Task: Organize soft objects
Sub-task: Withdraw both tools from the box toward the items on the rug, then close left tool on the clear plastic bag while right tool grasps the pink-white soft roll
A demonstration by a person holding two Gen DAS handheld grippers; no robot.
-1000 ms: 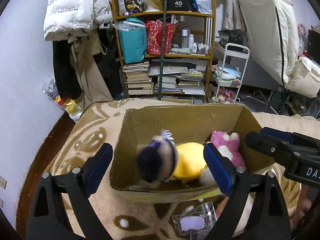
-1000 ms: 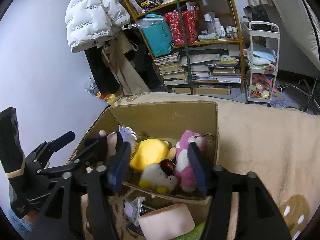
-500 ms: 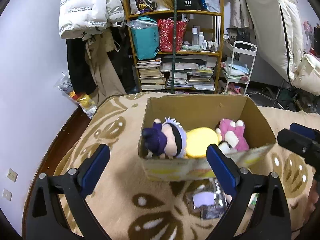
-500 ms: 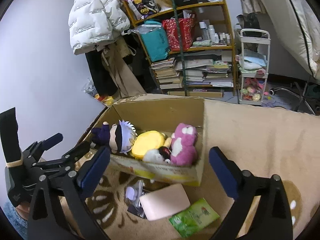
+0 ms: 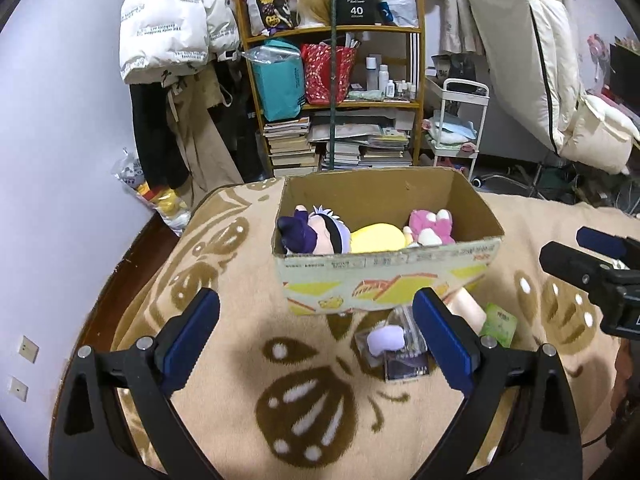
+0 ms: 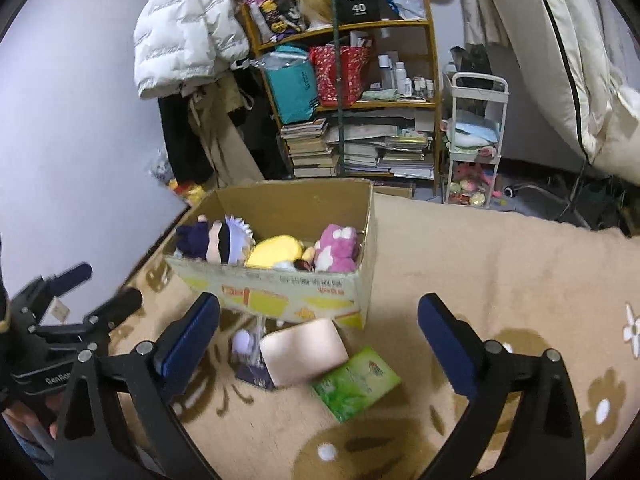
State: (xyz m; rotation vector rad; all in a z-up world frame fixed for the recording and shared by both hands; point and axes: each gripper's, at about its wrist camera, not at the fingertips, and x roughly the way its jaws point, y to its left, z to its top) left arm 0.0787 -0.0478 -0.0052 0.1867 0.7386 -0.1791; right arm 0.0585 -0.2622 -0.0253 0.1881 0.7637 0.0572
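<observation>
A cardboard box (image 5: pixel 384 284) (image 6: pixel 280 292) stands on a beige patterned blanket (image 5: pixel 240 320). Inside lie a dark-haired doll (image 5: pixel 312 234) (image 6: pixel 216 240), a yellow plush (image 5: pixel 376 238) (image 6: pixel 276 250) and a pink plush (image 5: pixel 432 226) (image 6: pixel 338 246). My left gripper (image 5: pixel 316 336) is open and empty, held back in front of the box. My right gripper (image 6: pixel 320 334) is open and empty too, above loose items before the box. Each gripper shows at the edge of the other's view.
In front of the box lie a peach-coloured soft pad (image 6: pixel 304 350), a green packet (image 6: pixel 356 382) and a clear bag with a pale purple item (image 5: pixel 386 338). A cluttered bookshelf (image 5: pixel 340 100), hanging coats (image 5: pixel 172 32) and a white trolley (image 6: pixel 474 136) stand behind the bed.
Both grippers have pulled back and up from the box, both open wide now. The dark-haired doll, a blur over the box before, now lies inside it at the left.
</observation>
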